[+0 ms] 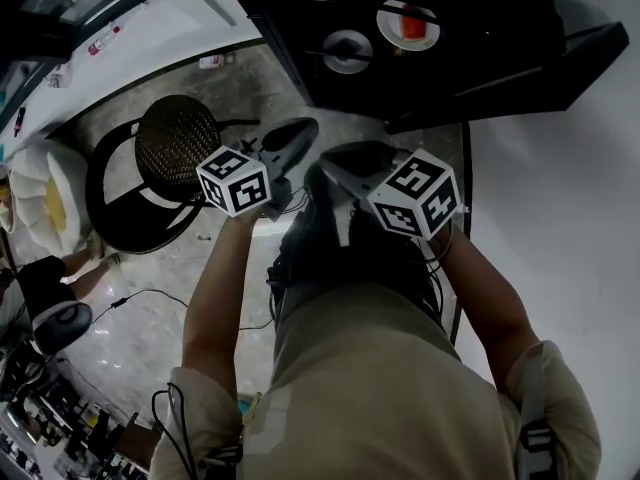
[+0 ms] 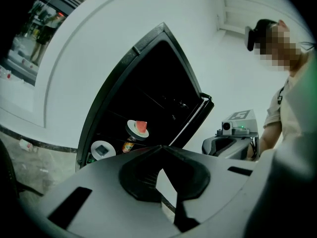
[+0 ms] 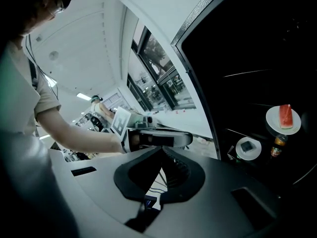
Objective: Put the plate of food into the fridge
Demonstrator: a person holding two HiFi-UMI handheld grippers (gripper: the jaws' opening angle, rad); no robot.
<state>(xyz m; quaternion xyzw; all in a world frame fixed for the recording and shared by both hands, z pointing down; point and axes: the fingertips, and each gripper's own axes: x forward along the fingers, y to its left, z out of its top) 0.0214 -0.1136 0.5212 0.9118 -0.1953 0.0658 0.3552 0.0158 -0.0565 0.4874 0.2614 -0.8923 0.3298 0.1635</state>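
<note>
The left gripper (image 2: 161,148) and right gripper (image 3: 161,149) have matt grey plastic shells, and the inner faces of the jaws are ribbed and black. The fridge (image 1: 480,48) is glossy black, with a metallic-looking door edge. The plate (image 1: 385,26) looks smooth, white and glazed. The floor (image 1: 200,298) is polished grey stone. The chair (image 1: 178,148) seat is woven mesh, and the shirt (image 1: 380,388) is matt beige cloth.

The fridge (image 1: 470,28) runs off the top edge; the small plate (image 1: 332,58) carries something dark, unidentifiable.
</note>
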